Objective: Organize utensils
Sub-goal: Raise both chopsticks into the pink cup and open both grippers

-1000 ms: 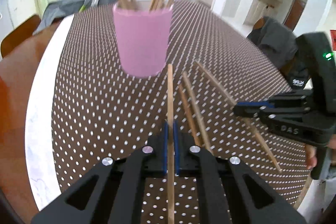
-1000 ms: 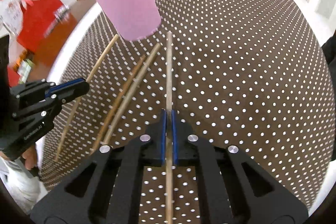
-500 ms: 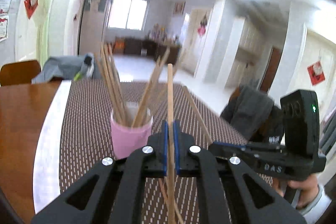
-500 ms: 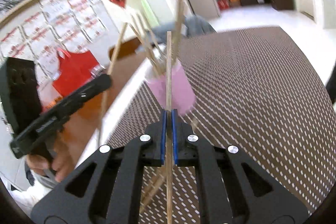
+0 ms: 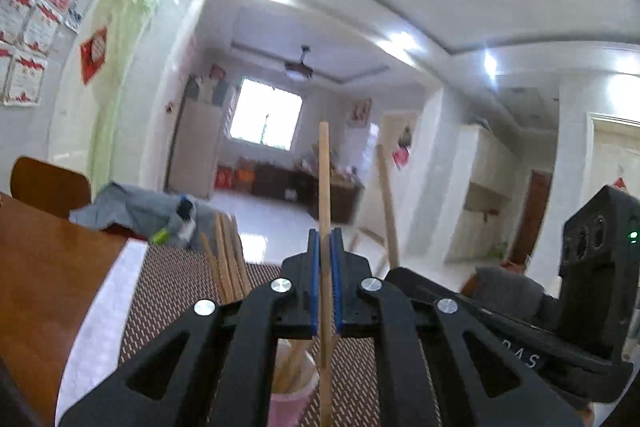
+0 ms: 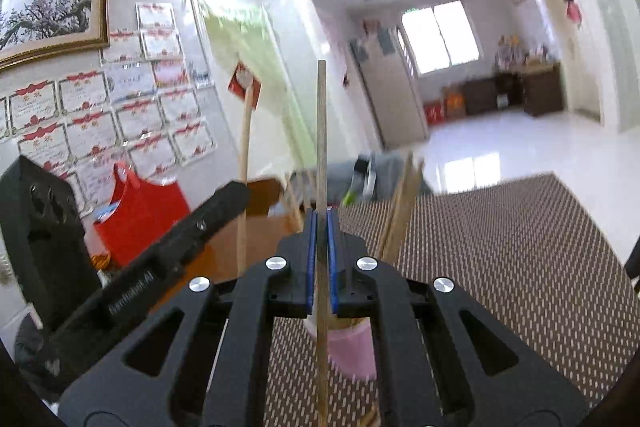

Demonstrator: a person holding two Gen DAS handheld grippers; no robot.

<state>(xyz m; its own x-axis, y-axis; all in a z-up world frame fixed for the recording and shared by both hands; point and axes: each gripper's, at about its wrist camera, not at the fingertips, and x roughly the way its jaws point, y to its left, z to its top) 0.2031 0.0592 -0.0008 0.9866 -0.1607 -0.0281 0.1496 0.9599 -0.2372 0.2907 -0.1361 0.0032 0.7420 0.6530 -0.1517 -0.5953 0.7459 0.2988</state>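
Observation:
My left gripper [image 5: 325, 247] is shut on a wooden chopstick [image 5: 324, 179] that stands upright over the pink cup [image 5: 290, 407], which holds several chopsticks [image 5: 226, 259]. My right gripper [image 6: 319, 223] is shut on another chopstick [image 6: 321, 131], also upright above the pink cup [image 6: 352, 353]. The right gripper and its stick [image 5: 386, 203] show at the right of the left wrist view. The left gripper and its stick [image 6: 245, 163] show at the left of the right wrist view.
The cup stands on a brown dotted tablecloth [image 6: 520, 247] over a wooden table [image 5: 44, 267]. A grey cloth pile [image 5: 136, 207] lies at the table's far end. A red bag [image 6: 140, 211] and a chair [image 5: 48, 183] stand beyond the table.
Both grippers lifted their chopsticks off the table and tipped them upright, moving in over the pink cup. The views swung from the tabletop up to the room.

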